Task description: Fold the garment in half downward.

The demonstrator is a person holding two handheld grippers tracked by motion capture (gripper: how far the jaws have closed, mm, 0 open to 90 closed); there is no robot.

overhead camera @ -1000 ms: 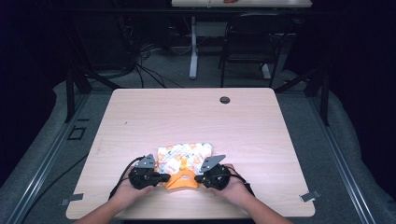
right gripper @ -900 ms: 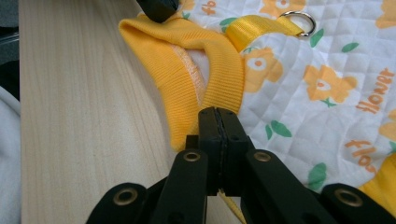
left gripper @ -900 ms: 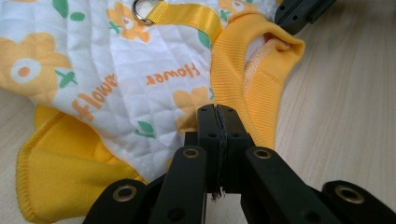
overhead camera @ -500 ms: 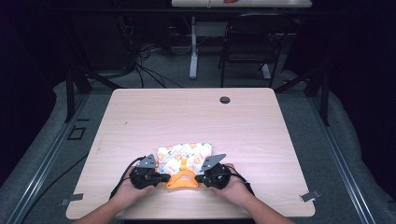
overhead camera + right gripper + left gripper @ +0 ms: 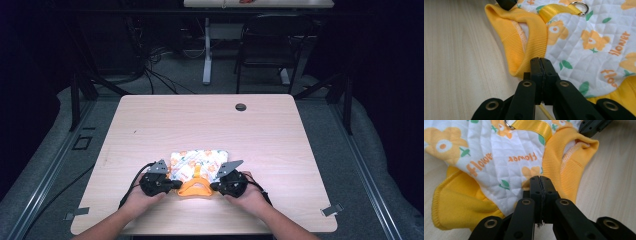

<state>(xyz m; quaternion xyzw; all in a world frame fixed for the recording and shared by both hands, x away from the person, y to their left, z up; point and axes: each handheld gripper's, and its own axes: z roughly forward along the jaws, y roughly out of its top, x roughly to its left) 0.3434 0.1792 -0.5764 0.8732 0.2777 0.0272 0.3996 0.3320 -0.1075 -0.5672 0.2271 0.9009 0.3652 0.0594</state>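
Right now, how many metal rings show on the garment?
1: a metal ring on the yellow strap, near the ribbed collar of the garment. Others may be hidden underneath.

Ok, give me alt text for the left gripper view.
The left claw, jaws pressed together, pinches a quilted white garment printed with orange flowers, beside its ribbed yellow collar. A yellow strap with a metal ring lies beyond, on the wooden table.

I'm working in what looks like a lab or test room — dark all around, with one lit pale wooden tabletop (image 5: 210, 125) in the middle. Loose cables (image 5: 155, 67) trail over the grey carpet (image 5: 320, 120) behind it, beside the white leg of a second desk (image 5: 206, 55) and a black chair (image 5: 265, 50) — office furniture, bare and functional, nothing homely.
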